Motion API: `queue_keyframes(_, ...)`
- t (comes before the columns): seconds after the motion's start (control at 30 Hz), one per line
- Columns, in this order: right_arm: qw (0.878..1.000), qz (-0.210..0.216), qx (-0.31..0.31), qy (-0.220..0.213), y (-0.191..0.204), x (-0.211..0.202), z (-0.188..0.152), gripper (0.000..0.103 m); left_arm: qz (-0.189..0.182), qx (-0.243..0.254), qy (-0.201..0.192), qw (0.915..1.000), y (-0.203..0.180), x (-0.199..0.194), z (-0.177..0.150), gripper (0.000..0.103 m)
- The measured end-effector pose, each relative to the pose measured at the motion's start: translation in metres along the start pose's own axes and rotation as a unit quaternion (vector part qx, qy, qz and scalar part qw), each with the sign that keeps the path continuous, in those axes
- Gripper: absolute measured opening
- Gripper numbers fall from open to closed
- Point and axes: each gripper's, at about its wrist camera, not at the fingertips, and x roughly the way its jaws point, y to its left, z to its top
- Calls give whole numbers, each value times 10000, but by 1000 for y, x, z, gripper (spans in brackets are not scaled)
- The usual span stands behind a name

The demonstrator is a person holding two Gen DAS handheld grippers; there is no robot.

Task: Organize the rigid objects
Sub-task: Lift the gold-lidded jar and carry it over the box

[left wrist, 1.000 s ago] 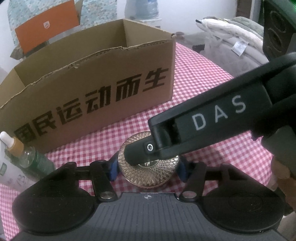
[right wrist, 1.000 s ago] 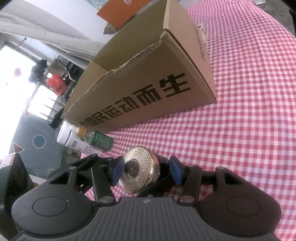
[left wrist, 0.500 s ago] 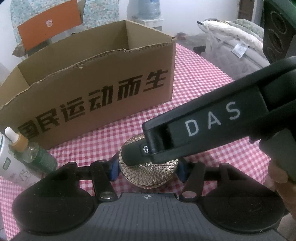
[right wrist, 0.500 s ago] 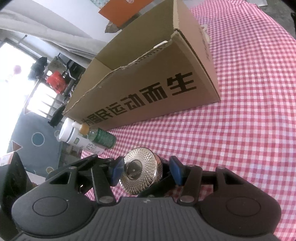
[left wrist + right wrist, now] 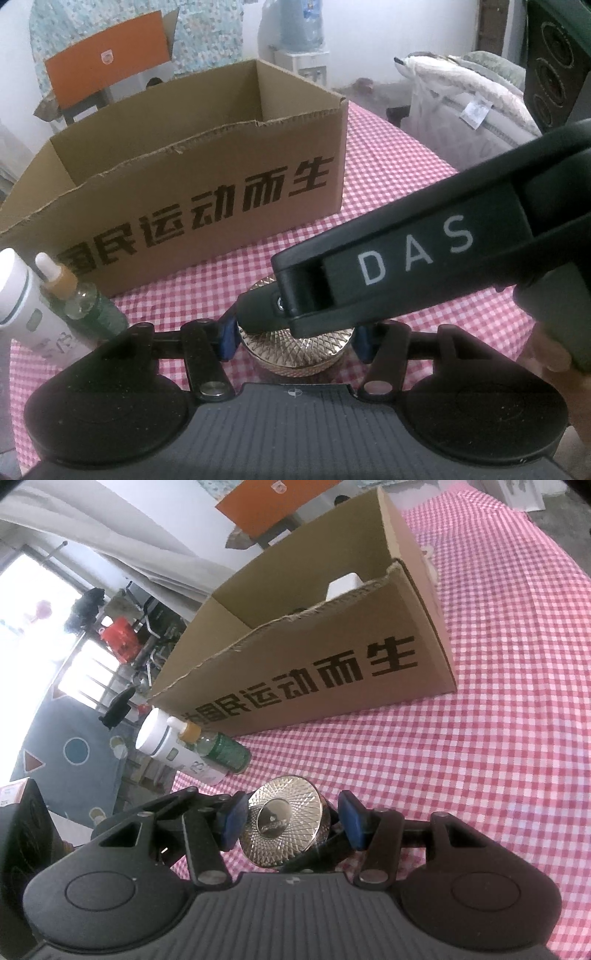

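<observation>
Gold jar (image 5: pixel 299 347) clamped between left gripper (image 5: pixel 293 338) pads (right gripper (image 5: pixel 291 821) too).

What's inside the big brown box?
Over the torn front edge of the cardboard box, the right wrist view shows the top of something white and a dark bit beside it. The front wall hides the bottom and anything else in there.

Lidded jar (image 5: pixel 299 347) on tablecloth (image 5: pixel 388 177) before box (image 5: pixel 207 206), two bottles (image 5: pixel 92 306) to its left
</observation>
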Motion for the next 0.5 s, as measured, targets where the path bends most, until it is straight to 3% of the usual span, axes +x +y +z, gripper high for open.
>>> queue_keyframes(0.5, 9967, 156, -691, -405, 44, -32, 14, 57, 245, -123, -665, 9974, 11, -54, 14, 57)
